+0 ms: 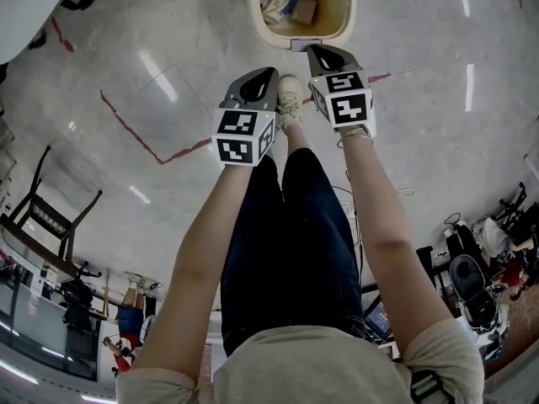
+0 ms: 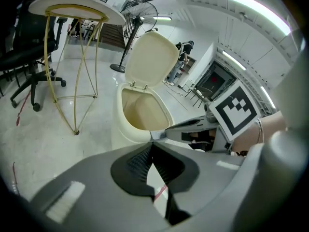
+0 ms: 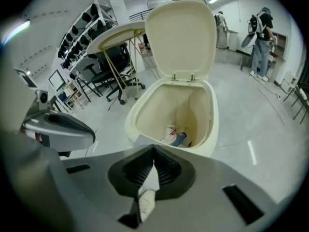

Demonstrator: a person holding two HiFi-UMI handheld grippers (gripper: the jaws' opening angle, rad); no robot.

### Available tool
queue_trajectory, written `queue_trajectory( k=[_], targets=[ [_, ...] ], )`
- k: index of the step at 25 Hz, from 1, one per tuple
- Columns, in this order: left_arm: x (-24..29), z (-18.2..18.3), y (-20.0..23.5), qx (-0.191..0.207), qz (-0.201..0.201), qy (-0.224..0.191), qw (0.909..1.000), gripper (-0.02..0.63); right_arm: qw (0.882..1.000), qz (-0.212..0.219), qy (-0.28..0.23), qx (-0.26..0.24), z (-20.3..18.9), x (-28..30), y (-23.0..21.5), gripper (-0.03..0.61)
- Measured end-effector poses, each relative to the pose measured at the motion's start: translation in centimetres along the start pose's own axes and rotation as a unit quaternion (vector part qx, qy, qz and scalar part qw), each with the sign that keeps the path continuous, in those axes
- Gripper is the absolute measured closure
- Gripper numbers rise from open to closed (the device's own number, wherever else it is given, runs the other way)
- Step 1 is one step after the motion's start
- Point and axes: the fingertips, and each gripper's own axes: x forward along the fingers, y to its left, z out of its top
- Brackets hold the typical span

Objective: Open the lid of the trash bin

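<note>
A black office chair (image 2: 24, 57) and a round worktop (image 2: 72, 6) on thin gold legs stood at the far left on the pale floor, with a pedestal fan (image 2: 140, 21) beyond them. A red tape line (image 1: 143, 137) crossed the floor to the left of the person's legs.

The left claw (image 1: 266, 74) hung pressed together, gripping nothing, near the cream trash bin (image 1: 347, 15) but apart from it. The bin stood just ahead of the person's shoe (image 1: 290, 99), its lid (image 3: 181, 35) raised and standing upright on hinges at the far rim. The right claw (image 1: 315, 50), likewise pressed together and empty, hovered at the bin's near rim; whether it touched the rim could not be told. Both claws had an open line to the bin's mouth.

Only the two gripper views showed the raised lid, while the head view looked straight down into the open bin. The right gripper view and the head view showed litter (image 3: 175, 137) at the bottom, which the left gripper view's angle hid. At the far right, people (image 3: 260, 33) stood beside a wall.
</note>
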Motion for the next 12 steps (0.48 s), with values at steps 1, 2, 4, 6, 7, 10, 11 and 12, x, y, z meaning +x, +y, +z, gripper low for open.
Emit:
queue_trajectory(
  k=[1,2,4,6,7,10,11,12],
  targets=[
    [-0.1,0.1,0.0,0.001,0.001,0.0,1.0,0.606,1.0,0.003,-0.002,0.004,0.3,-0.2,-0.1,0.571],
    [-0.3,0.2,0.0,0.001,0.001,-0.001,1.0,0.606,1.0,0.003,-0.007,0.008,0.6,-0.6,-0.2,0.571],
    [-0.7,0.5,-0.5,0.0,-0.002,-0.006,1.0,0.606,1.0,0.006,-0.013,0.008,0.9,-1.7,-0.1,0.571],
    [-1.2,1.2,-1.1,0.002,-0.006,-0.014,0.9999,0.606,1.0,0.021,-0.016,-0.001,1.1,-3.0,0.6,0.571],
    [-1.4,1.6,-1.5,0.006,-0.009,-0.019,0.9998,0.606,0.999,0.028,-0.023,-0.006,1.4,-3.7,1.1,0.571],
    [-2.4,2.8,-2.4,0.021,-0.013,-0.028,0.9993,0.606,0.998,0.04,-0.05,-0.002,2.4,-6.1,2.3,0.571],
    [-2.9,3.1,-2.7,0.023,-0.015,-0.032,0.9991,0.606,0.998,0.041,-0.055,0.008,2.6,-7.0,2.6,0.571],
    [-3.6,3.6,-3.1,0.026,-0.017,-0.036,0.9989,0.606,0.997,0.04,-0.057,0.018,2.7,-7.9,2.8,0.571]
  ],
)
